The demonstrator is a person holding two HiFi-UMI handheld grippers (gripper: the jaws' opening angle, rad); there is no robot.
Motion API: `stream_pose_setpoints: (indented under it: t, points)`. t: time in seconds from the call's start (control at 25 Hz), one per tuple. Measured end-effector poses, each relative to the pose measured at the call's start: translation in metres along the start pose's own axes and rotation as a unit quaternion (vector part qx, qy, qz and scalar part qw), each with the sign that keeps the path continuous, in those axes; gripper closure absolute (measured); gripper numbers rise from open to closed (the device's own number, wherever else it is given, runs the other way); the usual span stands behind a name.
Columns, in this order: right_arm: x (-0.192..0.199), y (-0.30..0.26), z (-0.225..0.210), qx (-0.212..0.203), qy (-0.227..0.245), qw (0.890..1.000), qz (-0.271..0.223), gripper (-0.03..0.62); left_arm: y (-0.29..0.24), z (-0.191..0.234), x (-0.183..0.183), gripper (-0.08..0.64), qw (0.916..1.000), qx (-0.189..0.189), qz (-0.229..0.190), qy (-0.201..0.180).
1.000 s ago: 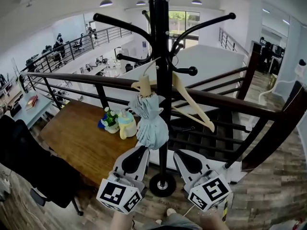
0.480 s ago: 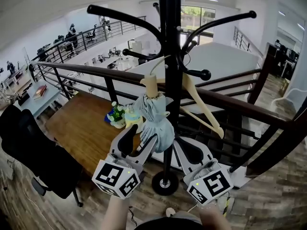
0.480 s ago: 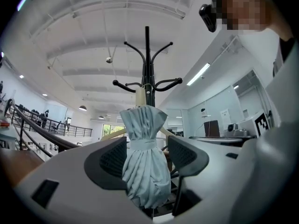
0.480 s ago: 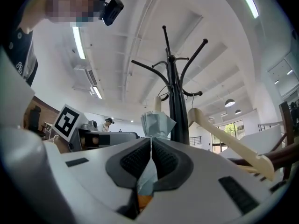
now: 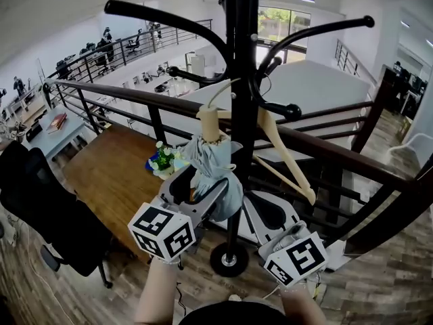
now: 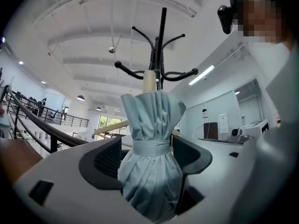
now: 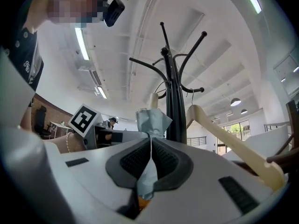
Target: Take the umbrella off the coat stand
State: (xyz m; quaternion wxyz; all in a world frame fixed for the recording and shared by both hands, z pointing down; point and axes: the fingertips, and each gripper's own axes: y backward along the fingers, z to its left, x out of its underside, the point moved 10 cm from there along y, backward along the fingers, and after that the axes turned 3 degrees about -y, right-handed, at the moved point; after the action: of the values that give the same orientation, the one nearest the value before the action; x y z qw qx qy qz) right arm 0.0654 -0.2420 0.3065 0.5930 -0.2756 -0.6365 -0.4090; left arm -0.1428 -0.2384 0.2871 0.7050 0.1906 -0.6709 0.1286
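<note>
Umbrella (image 5: 213, 175): folded, pale blue, strapped at the waist, hanging upright against the pole of the coat stand (image 5: 238, 59), beside a wooden hanger (image 5: 284, 161). Removal is not yet done; judged from this, lifting it clear of the stand remains.

Left claw (image 6: 147, 150): jaws have just been opening and stand wide, with the umbrella's lower body between them and no visible squeeze.

Right claw (image 7: 150, 148): jaws closed on a thin fold of the umbrella's fabric.

Pose: both claws sit side by side near the stand, pointing roughly level and slightly upward toward the pole.
</note>
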Motion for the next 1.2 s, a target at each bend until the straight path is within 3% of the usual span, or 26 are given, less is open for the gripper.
stream_pose_setpoints:
  t: [0.24,0.44,0.96,1.2]
  points:
    - [0.000,0.001,-0.009,0.003,0.005,1.000,0.004,0.563,-0.012,0.001,-0.001,0.236,0.9998,0.014,0.006,0.013]
    - [0.000,-0.003,-0.012,0.004,0.014,1.000,0.015,0.563,-0.020,-0.001,0.000,0.238,0.9995,0.014,0.021,-0.020]
    - [-0.004,-0.006,-0.004,0.000,0.042,0.999,0.015,0.563,-0.011,-0.018,0.003,0.262,0.9975,-0.011,-0.016,-0.068]
    - [-0.015,-0.006,-0.002,0.002,0.047,0.999,0.001,0.563,-0.003,-0.018,-0.011,0.265,0.9974,-0.010,-0.037,-0.062]
